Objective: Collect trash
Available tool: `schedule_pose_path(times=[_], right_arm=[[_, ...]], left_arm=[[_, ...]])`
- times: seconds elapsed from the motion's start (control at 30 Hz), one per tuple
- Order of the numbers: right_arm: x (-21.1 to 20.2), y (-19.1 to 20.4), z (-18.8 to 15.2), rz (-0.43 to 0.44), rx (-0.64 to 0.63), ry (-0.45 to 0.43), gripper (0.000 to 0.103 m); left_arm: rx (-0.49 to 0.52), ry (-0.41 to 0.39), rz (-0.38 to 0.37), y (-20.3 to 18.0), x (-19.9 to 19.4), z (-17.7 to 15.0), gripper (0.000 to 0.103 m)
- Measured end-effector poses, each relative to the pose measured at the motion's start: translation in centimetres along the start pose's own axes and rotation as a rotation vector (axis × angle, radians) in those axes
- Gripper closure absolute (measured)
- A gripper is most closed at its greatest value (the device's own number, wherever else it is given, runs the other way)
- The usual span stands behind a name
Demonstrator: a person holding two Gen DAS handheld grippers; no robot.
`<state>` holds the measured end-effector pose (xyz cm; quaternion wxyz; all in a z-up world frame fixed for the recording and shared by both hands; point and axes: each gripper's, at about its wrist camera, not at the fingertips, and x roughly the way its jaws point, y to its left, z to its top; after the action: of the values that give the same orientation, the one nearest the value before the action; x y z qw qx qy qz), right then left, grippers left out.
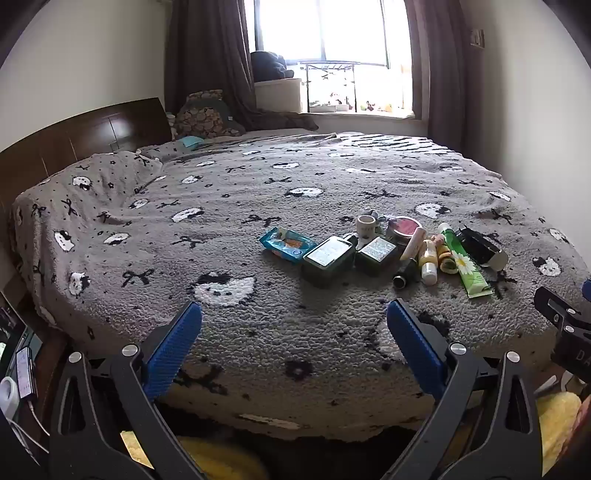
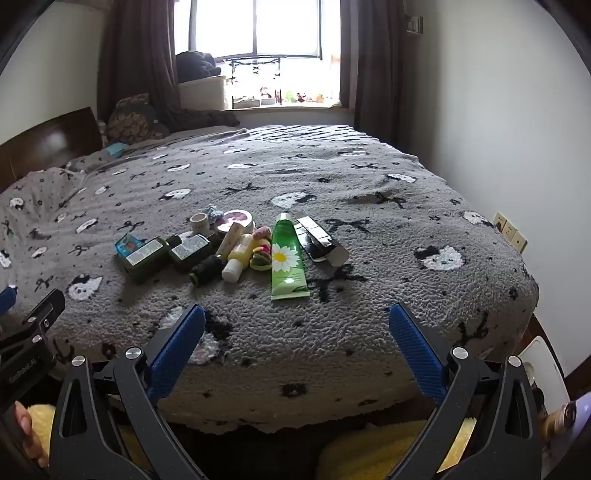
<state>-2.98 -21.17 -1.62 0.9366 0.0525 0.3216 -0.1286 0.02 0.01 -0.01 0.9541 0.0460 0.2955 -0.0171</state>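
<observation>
1. On the grey bed cover (image 2: 369, 332), a cluster of items lies ahead of both grippers, well apart from them.
2. Left gripper (image 1: 294, 319) and right gripper (image 2: 297, 321): jaws wide open, holding nothing.
3. Green tube (image 2: 286, 256) points lengthwise toward the right gripper, likely the nearer.

I'm looking into a home bedroom — a wide bed (image 1: 295, 192) under a fleecy grey blanket, dark wooden headboard (image 1: 85, 136), pillow (image 1: 110, 173), brown curtains (image 2: 140, 55) framing a bright window (image 2: 255, 26) — wall sockets (image 2: 511, 230) beside it.
</observation>
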Motion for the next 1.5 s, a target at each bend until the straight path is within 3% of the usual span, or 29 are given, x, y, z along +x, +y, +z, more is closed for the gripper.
schedule_pose_path(times=[0.5, 1.5], right_arm=[[-0.7, 0.4, 0.0, -0.014, -0.030, -0.036, 0.003], [-0.2, 0.9, 0.1, 0.022, -0.029, -0.018, 0.003]], left_arm=[[0.002, -0.009, -0.006, -0.1, 0.0, 0.0, 0.008], [-0.007, -0.017, -0.015, 0.1, -0.6, 0.3, 0.008]])
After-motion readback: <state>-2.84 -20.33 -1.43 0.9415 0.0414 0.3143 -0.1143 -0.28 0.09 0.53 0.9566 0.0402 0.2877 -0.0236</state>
